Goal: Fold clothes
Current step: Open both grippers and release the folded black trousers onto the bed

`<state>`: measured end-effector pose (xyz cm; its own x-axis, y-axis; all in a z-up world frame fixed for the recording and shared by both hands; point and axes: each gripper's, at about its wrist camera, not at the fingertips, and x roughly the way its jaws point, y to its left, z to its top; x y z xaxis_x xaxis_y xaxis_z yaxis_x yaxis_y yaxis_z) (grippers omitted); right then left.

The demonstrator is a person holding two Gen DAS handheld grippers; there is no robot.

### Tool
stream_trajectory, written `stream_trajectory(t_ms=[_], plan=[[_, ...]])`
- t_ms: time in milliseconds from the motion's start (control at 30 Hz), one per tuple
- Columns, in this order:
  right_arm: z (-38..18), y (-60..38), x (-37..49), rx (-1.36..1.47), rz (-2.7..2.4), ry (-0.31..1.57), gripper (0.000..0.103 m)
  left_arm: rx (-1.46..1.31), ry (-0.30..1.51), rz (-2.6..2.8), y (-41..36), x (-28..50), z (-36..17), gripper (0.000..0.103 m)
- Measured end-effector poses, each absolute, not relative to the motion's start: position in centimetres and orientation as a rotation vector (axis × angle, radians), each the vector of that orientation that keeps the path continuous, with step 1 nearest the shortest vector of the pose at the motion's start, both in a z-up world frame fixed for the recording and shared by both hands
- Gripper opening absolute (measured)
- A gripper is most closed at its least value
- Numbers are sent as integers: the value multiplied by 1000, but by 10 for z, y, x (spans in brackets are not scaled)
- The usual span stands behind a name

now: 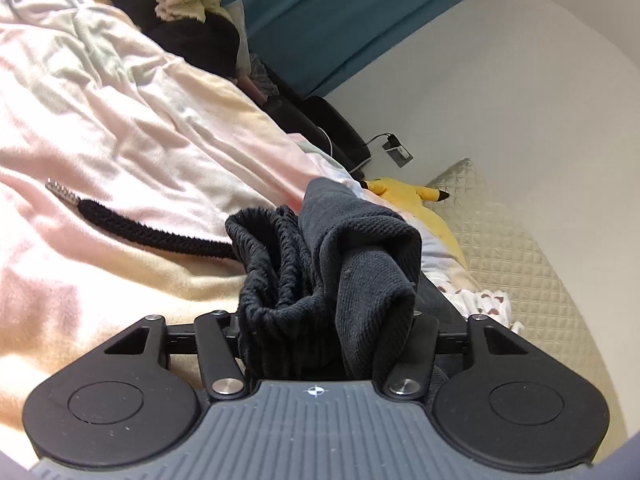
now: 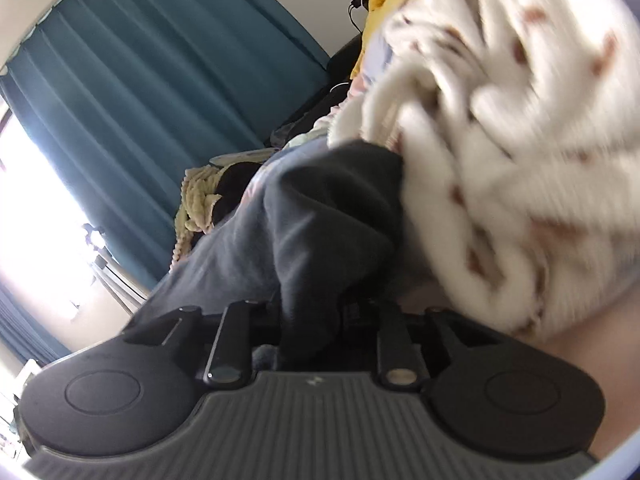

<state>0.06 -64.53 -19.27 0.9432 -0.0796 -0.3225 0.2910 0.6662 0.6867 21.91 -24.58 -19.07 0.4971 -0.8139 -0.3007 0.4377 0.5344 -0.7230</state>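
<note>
pale pink duvet (image 1: 120, 120) covers the bed w/ a teal curtain (image 2: 160, 80) behind. dark grey garment (image 1: 352, 264) lies bunched on it, its ribbed edge clamped in the left gripper (image 1: 326, 344), another fold pinched in the right gripper (image 2: 310, 328). black drawcord (image 1: 152, 236) trails over the duvet, yellow plush (image 1: 400, 192) near the wall.

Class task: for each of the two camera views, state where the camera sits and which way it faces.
Left wrist: on the left gripper, facing forward over bunched dark garment to pale bedding; own linkage shows.
Right wrist: on the right gripper, facing dark garment and spotted white blanket; own linkage shows.
Shared: teal curtain, yellow plush toy.
</note>
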Motion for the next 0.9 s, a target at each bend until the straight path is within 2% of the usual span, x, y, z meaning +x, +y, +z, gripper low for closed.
stream_trajectory(t_ms=[200, 333, 600, 733, 900], plan=[[-199, -646, 3, 838, -196, 266, 31, -576, 693, -798, -244, 215, -177, 72], [-185, -640, 4, 784, -209, 280, 41, -541, 663, -749, -226, 201, -154, 90], [-135, -622, -5, 684, -325, 304, 42, -364, 554, -632, -179, 175, -90, 94], [-106, -606, -16, 601, -404, 231, 48, -293, 488, -566, -146, 159, -54, 95], [-61, -587, -31, 577, -353, 168, 50, -260, 424, -529, -103, 138, -15, 97]])
